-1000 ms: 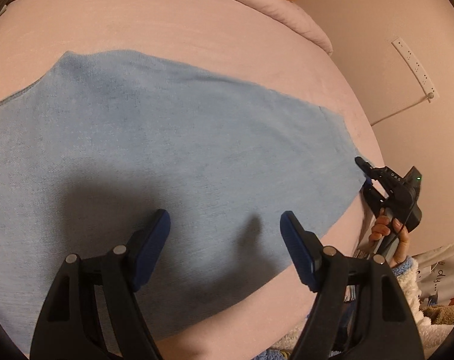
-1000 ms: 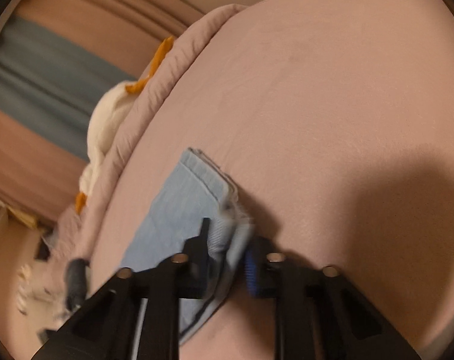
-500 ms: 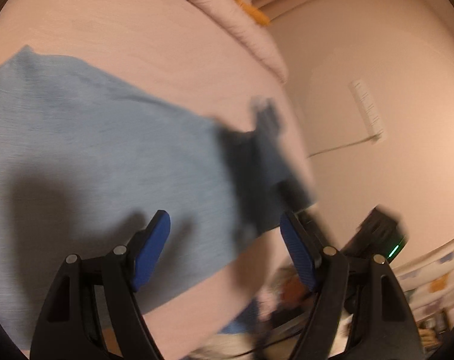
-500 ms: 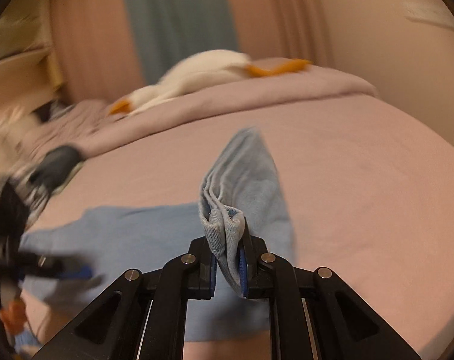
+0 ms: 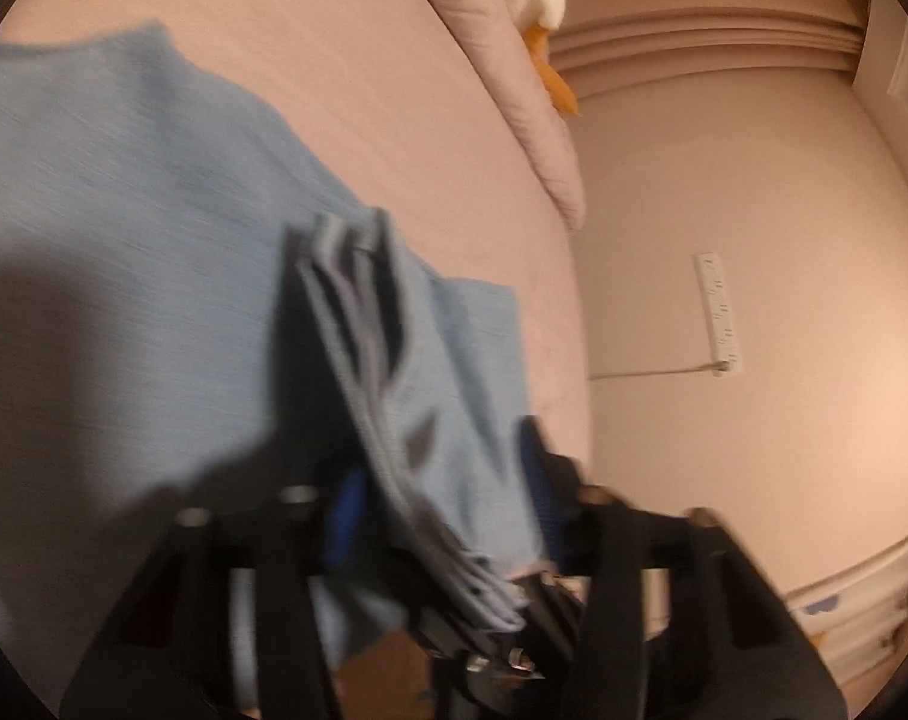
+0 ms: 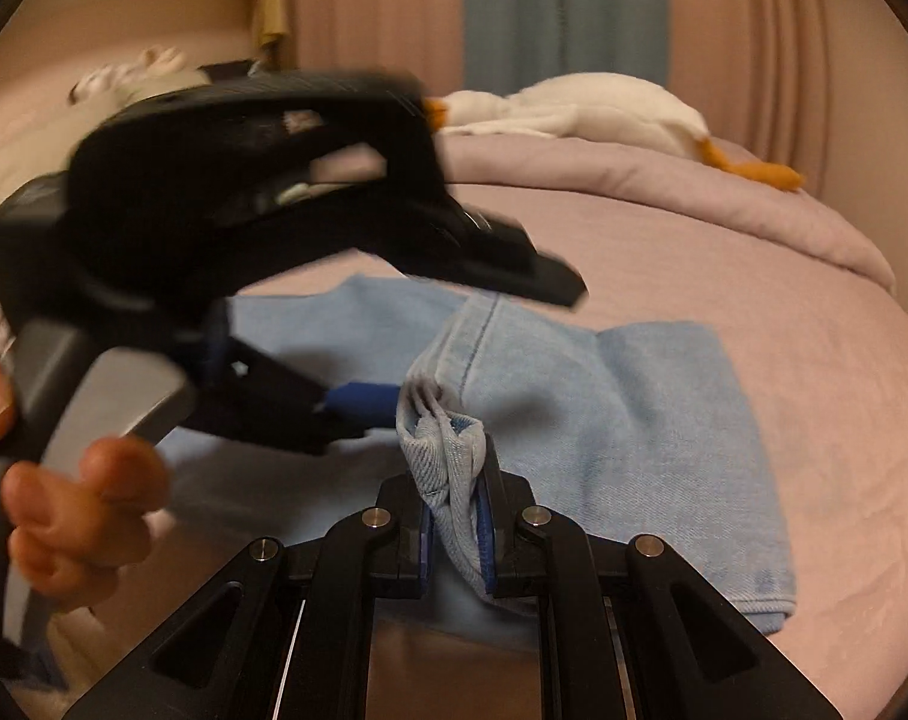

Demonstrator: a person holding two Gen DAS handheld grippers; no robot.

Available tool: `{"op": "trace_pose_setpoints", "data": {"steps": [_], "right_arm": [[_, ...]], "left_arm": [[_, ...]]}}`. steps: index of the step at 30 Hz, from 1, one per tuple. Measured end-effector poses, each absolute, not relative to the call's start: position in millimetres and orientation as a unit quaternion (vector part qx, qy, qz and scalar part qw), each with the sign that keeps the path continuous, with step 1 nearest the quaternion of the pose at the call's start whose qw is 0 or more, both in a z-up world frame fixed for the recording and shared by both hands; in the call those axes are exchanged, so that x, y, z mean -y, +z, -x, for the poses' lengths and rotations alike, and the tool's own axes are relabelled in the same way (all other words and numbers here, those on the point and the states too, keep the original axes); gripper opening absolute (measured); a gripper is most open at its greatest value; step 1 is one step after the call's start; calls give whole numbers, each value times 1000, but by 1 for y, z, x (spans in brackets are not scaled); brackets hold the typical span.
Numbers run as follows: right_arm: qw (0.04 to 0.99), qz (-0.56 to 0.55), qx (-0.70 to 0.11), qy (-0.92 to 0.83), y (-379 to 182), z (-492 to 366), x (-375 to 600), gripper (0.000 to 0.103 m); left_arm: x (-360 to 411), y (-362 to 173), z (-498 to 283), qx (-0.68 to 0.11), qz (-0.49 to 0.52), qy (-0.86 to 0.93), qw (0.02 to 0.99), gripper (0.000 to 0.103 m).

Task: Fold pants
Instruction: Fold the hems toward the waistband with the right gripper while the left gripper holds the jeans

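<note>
Count: one pair of light-blue denim pants point(image 6: 622, 420), two grippers, one white plush goose point(image 6: 592, 111), one wall power strip point(image 5: 719, 315).
Pants: spread on the pink bed point(image 6: 754, 276), with one end lifted and bunched into a stack of layers; the rest lies flat on the cover.
Right gripper point(image 6: 457, 531): low and near the bed's edge, pointing across the mattress; its jaws are clamped tight on the bunched hem, denim squeezed between the blue pads.
Left gripper point(image 5: 444, 516): blurred in its own view; the folded layers run up between its blue pads, jaws narrowed around them, but whether they truly pinch the cloth I cannot tell.
Left gripper, seen from the right wrist: it crosses from the left just above the pants, one blue pad point(image 6: 363, 399) right beside the lifted hem, touching or not is unclear.
Left hand point(image 6: 81, 516): fingers wrapped on the handle, at the left edge.
In the way: the left gripper's black body blocks much of the bed's far left.
Around: goose lies on the rolled quilt point(image 6: 664, 192) at the far end; curtains point(image 6: 565, 9) behind.
</note>
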State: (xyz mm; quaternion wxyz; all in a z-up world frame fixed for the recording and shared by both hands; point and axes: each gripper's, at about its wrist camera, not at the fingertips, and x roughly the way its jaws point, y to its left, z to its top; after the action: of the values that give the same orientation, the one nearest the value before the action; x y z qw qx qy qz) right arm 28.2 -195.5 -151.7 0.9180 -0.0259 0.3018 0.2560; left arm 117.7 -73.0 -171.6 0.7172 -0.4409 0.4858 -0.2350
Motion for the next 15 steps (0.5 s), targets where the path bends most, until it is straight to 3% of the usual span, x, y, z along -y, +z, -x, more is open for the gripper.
{"op": "trace_pose_setpoints", "data": {"steps": [2, 4, 15], "right_arm": [[918, 37, -296, 260, -150, -28, 189, 13], [916, 41, -293, 270, -147, -30, 183, 13], [893, 74, -299, 329, -151, -31, 137, 14]], "left_arm": [[63, -169, -113, -481, 429, -221, 732, 21], [55, -166, -109, -476, 418, -207, 746, 17], [2, -180, -82, -480, 382, -131, 779, 17]]}}
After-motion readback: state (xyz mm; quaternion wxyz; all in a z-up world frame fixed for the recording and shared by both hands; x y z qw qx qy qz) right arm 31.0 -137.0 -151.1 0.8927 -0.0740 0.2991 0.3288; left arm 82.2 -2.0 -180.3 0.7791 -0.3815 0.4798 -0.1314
